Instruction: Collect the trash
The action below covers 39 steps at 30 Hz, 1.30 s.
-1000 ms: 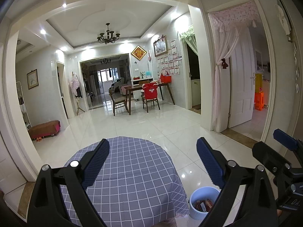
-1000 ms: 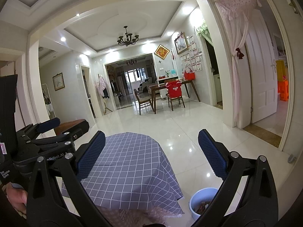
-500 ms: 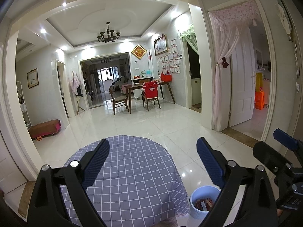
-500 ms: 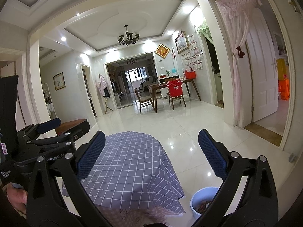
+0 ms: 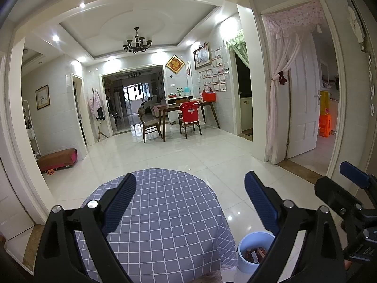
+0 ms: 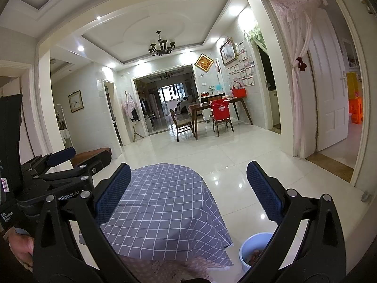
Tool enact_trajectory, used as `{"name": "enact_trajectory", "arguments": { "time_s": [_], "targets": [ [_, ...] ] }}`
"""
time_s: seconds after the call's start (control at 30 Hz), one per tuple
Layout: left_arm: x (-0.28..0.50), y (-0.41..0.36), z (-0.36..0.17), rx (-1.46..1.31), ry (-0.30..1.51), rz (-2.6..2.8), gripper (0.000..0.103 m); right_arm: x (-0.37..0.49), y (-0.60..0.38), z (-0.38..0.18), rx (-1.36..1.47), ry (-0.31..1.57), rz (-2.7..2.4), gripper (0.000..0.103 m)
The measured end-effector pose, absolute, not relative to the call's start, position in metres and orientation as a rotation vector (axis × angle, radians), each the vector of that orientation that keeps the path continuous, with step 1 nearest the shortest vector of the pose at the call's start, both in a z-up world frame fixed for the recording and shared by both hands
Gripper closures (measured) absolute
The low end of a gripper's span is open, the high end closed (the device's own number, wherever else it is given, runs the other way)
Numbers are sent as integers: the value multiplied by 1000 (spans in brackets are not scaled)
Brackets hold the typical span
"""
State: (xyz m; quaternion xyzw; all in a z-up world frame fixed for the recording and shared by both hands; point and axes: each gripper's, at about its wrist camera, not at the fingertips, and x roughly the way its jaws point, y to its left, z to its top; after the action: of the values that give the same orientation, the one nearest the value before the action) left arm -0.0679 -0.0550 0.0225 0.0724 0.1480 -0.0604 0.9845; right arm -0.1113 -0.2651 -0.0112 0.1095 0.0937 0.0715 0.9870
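Left wrist view: trash bin point(image 5: 247, 257) below spread left gripper point(image 5: 189, 201).

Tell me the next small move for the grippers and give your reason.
Probably lower both and stop: the left gripper and right gripper are open and empty, the checked tablecloth shows no trash, and the blue bin beside the table already holds wrappers. The job looks finished.

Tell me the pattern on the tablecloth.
Grey-blue tablecloth with a white grid check, clearest in the left wrist view.
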Motion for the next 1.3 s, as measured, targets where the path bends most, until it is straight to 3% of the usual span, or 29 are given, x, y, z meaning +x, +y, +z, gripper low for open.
{"name": "enact_trajectory", "arguments": {
  "time_s": [1.3],
  "targets": [
    [-72,-36,31,160,305,-91,12,-99,-262,-15,236,197,192,6]
  ]
}}
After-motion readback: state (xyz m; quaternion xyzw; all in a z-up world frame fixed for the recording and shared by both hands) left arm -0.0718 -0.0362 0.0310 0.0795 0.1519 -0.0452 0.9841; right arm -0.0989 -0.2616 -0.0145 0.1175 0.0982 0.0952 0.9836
